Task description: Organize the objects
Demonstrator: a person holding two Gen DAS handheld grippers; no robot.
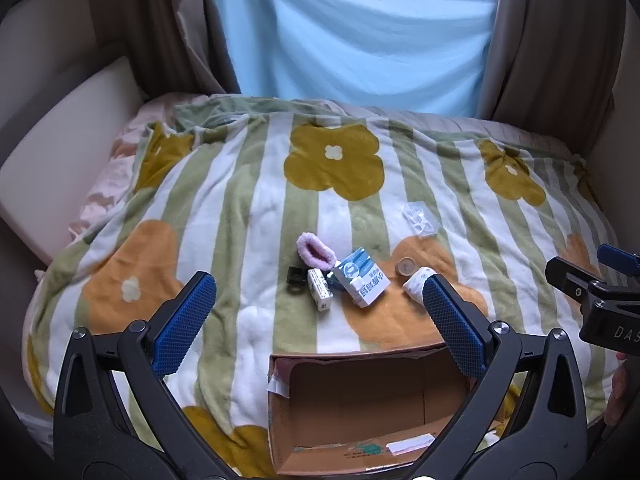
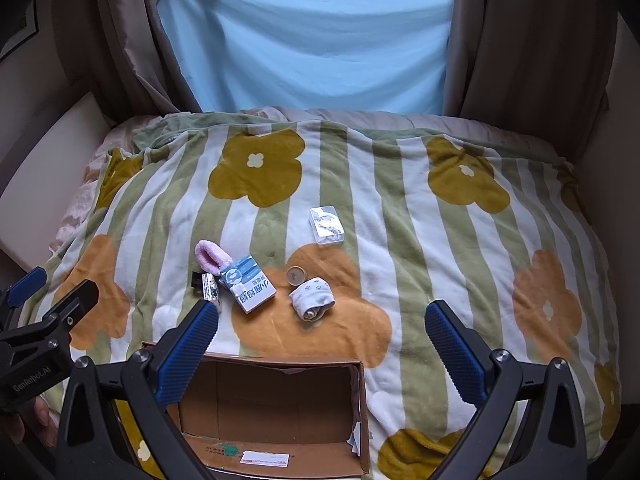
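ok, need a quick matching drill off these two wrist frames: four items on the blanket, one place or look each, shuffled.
Things:
1. pink fuzzy sock
2. rolled white sock
3. clear plastic case
4. cardboard box

Descriptions:
A. nearest the cameras, open and empty of items
B. farthest up the blanket, lying alone
C. beside the small round lid, on an orange flower
D. left end of the cluster, touching the blue and white carton

Pairs: 1-D, 2-C, 3-B, 4-A

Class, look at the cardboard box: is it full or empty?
Empty. The cardboard box lies open with only its bare inside and a label showing; the small items remain outside on the blanket.
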